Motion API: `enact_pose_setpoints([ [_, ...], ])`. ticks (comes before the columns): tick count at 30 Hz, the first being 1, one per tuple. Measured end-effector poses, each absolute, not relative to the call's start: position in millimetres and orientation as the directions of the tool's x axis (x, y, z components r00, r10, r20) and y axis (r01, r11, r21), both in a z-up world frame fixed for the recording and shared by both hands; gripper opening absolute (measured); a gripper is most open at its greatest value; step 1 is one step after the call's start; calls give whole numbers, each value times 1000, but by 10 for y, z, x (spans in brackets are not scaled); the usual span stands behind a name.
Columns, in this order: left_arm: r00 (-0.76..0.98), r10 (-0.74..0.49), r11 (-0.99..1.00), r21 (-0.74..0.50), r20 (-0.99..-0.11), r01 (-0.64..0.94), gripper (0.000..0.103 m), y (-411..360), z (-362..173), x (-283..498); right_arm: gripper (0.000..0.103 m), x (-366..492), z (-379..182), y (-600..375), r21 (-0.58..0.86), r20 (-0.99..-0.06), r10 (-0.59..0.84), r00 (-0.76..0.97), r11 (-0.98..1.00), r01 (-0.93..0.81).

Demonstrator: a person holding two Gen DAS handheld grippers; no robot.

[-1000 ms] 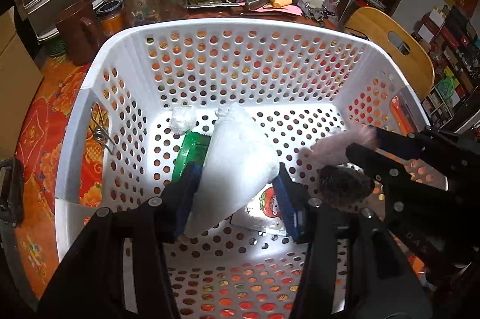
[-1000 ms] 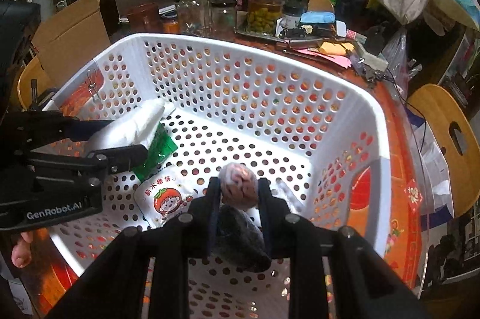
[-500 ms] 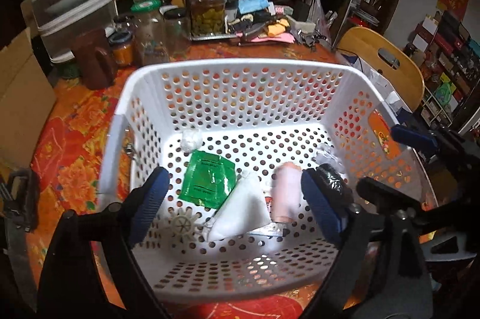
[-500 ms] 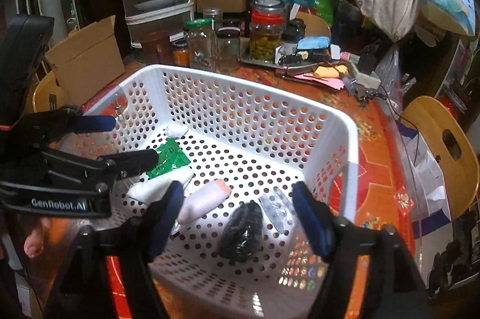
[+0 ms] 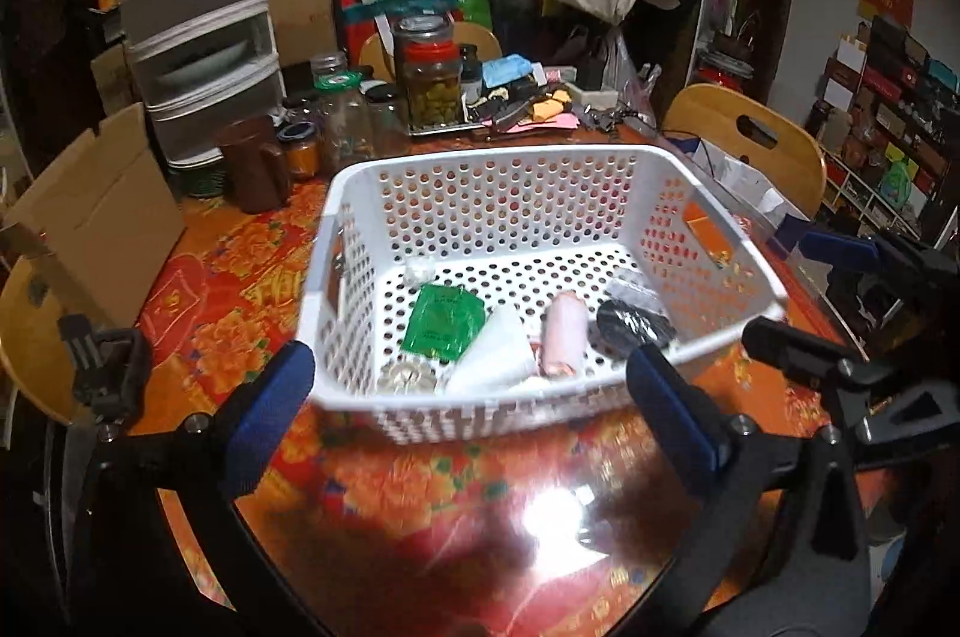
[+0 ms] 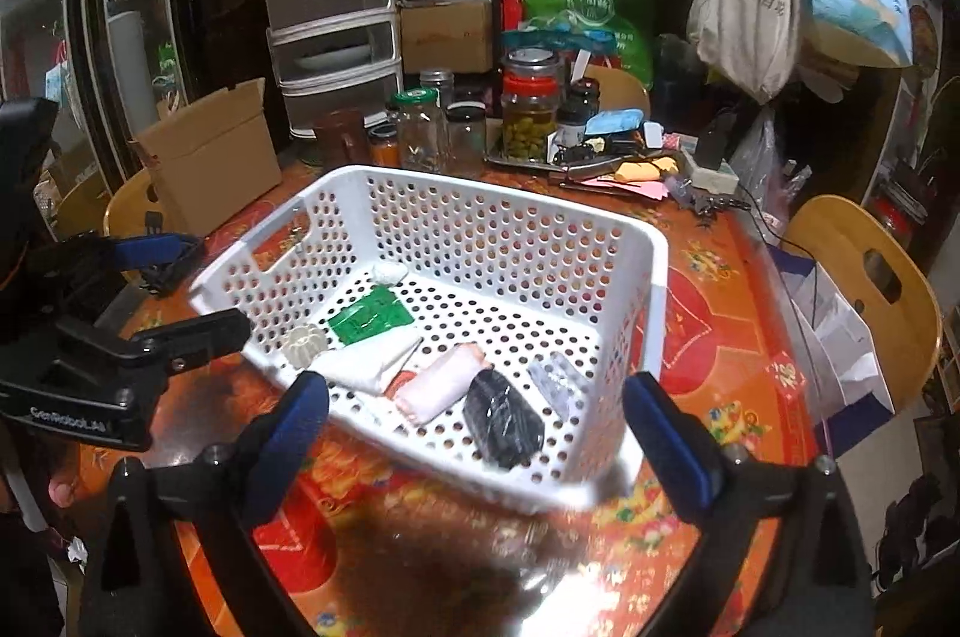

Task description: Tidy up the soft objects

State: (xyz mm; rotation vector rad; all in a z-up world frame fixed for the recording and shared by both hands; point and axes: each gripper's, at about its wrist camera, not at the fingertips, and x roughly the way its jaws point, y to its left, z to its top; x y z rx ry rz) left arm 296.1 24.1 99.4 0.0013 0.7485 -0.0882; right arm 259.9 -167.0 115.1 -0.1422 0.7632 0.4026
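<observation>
Both grippers' jaws gape wide, holding nothing; ahead, the basket (image 6: pixel 645 241) holds the soft packets (image 6: pixel 447 384); sorting looks nearly finished.

Your left gripper (image 5: pixel 468 403) no longer clamps the white pouch (image 5: pixel 495 358); its jaws now stand wide apart, and it has pulled back out of the white basket (image 5: pixel 480 157) to hover over the table's near edge. Your right gripper (image 6: pixel 477 421) has likewise let go of the pink roll (image 6: pixel 441 385) and the black bundle (image 6: pixel 504 418) and backed out, jaws spread. The pouch, roll and bundle now lie side by side along the basket's near wall.
</observation>
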Motion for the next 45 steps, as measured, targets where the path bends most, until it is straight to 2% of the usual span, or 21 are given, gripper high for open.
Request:
enact_pose_setpoints([
  [12,773,-79,997,-42,-629,67,103,393,1067,1737,98,1532,1402,-2022,15,-608,261,750,948,-318],
  [16,805,-4,1000,14,-593,15,103,360,1095,1288,98,1189,1418,-2117,4,-574,230,786,960,-279],
  [24,861,-9,1000,10,-509,17,103,215,1242,389,98,607,1383,-2145,19,-538,228,811,966,-259],
  [30,859,1,1000,12,-512,6,103,181,1263,-5,99,43,1453,-2137,5,-468,234,852,965,-262],
  [35,857,9,1000,-13,-514,-18,103,267,1247,-120,101,-151,1372,-2172,55,-486,238,841,969,-242],
  [45,874,13,999,-23,-486,-27,103,255,1356,-261,101,-185,1371,-2051,41,-515,251,819,962,-270],
])
